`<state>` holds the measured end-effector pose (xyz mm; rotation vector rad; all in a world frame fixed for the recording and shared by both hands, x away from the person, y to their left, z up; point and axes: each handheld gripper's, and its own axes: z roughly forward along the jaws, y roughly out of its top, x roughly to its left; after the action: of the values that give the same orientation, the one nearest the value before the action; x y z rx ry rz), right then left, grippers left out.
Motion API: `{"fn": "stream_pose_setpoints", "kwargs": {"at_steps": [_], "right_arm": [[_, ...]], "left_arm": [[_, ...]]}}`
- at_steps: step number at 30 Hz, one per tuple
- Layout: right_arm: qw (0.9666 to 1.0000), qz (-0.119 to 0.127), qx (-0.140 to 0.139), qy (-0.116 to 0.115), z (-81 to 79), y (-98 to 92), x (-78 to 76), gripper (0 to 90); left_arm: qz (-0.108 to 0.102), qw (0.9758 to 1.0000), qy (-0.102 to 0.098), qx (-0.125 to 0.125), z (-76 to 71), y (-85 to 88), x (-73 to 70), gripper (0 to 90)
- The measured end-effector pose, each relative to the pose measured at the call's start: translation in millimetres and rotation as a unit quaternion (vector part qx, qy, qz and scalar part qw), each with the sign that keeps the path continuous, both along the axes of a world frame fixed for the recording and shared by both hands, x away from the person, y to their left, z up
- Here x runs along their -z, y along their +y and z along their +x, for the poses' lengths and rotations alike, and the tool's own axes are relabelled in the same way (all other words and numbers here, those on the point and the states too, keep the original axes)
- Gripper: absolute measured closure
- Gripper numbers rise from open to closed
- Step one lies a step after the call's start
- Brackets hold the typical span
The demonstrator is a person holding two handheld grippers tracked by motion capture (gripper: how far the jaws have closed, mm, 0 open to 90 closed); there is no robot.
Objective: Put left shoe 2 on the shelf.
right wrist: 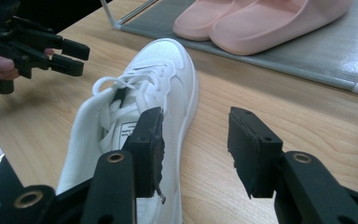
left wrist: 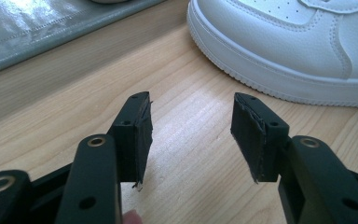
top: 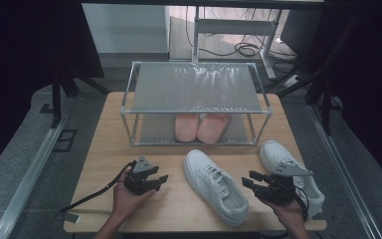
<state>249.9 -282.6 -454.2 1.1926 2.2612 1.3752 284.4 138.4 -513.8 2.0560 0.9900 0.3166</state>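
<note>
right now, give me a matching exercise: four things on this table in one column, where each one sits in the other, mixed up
Things:
1. pink slippers
2. middle white sneaker
3. far white sneaker
4. left gripper

Places:
A. behind the right gripper, near the table's right edge
B. on the lower shelf of the rack
C. between the two grippers, on the bare wood
D. left of both sneakers, jaws open over the wood

Pairs: 1-B, 2-C, 3-A, 4-D
</note>
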Motion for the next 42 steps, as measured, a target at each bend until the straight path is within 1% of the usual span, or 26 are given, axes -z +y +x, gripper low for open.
{"fn": "stream_pose_setpoints", "kwargs": {"at_steps": [5,12,18,20,27,31,34,42], "right_arm": [[1.0,-0.003,-0.008,0.002,2.7,5.5,-2.6,52.9],[0.9992,-0.023,-0.032,0.011,7.2,17.0,-8.9,51.0],[0.998,-0.042,-0.044,0.019,13.6,29.3,-12.6,50.5],[0.9975,-0.047,-0.046,0.025,16.1,32.8,-12.7,50.5],[0.995,-0.075,-0.053,0.039,22.8,42.8,-7.6,51.0],[0.9939,-0.083,-0.054,0.048,25.1,47.0,-3.0,51.4],[0.9922,-0.094,-0.059,0.055,26.4,52.0,1.8,51.7],[0.9875,-0.132,-0.053,0.068,34.1,66.9,15.9,56.1]], "left_arm": [[0.003,1.0,0.002,0.003,0.0,-0.9,1.7,48.8],[0.002,1.0,0.002,0.003,0.2,-0.1,0.3,48.8],[0.001,1.0,0.003,0.004,0.0,-0.6,1.0,48.9],[0.002,1.0,0.002,0.005,0.0,-0.3,0.6,48.8],[0.003,1.0,0.002,0.006,0.1,-0.8,1.7,48.8],[0.001,1.0,0.002,0.006,-0.1,-0.7,1.3,48.8],[0.002,1.0,0.002,0.006,0.0,-0.7,1.3,48.8],[0.004,1.0,0.004,0.007,0.1,-1.7,2.8,48.8]]}}
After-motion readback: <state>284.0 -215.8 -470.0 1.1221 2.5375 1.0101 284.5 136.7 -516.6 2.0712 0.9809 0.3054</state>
